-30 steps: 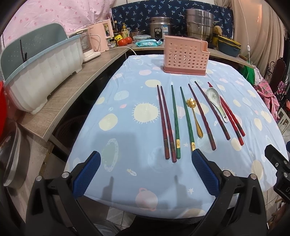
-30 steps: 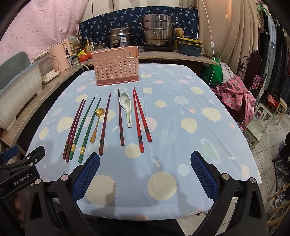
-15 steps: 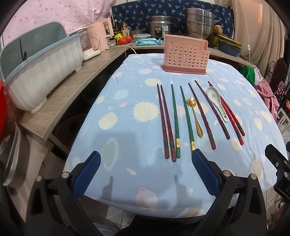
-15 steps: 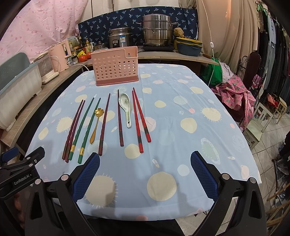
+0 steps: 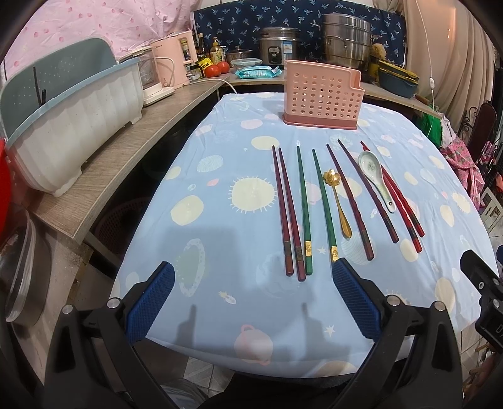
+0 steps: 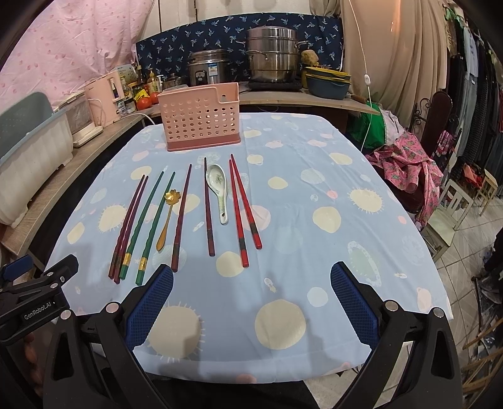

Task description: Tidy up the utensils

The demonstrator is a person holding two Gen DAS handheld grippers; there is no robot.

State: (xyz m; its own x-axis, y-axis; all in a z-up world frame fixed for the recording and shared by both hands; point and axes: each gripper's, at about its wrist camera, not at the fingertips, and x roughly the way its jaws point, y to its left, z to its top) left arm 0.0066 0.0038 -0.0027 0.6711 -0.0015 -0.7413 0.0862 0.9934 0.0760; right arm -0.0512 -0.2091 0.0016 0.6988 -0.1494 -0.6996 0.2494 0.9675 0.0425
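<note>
The cloth on the desk (image 5: 220, 176) is light blue w/ pale yellow suns, cream circles and small pink pots. The utensil basket (image 5: 322, 94) is salmon pink w/ rows of round holes. From left: dark red chopsticks (image 5: 287, 214), green chopsticks (image 5: 304, 207) w/ gold bands, a gold spoon (image 5: 339, 201) w/ flower-shaped bowl, dark purple-brown chopsticks (image 5: 349, 201), a white ceramic spoon (image 5: 374, 176) w/ green floral print, and bright red chopsticks (image 6: 240, 207) w/ black bands. Each hand-held gripper has black arms and blue ribbed pads (image 5: 151, 302). The back wall (image 6: 176, 47) is navy w/ light leaf print; the side sheet (image 5: 78, 25) is pink w/ darker spots.
</note>
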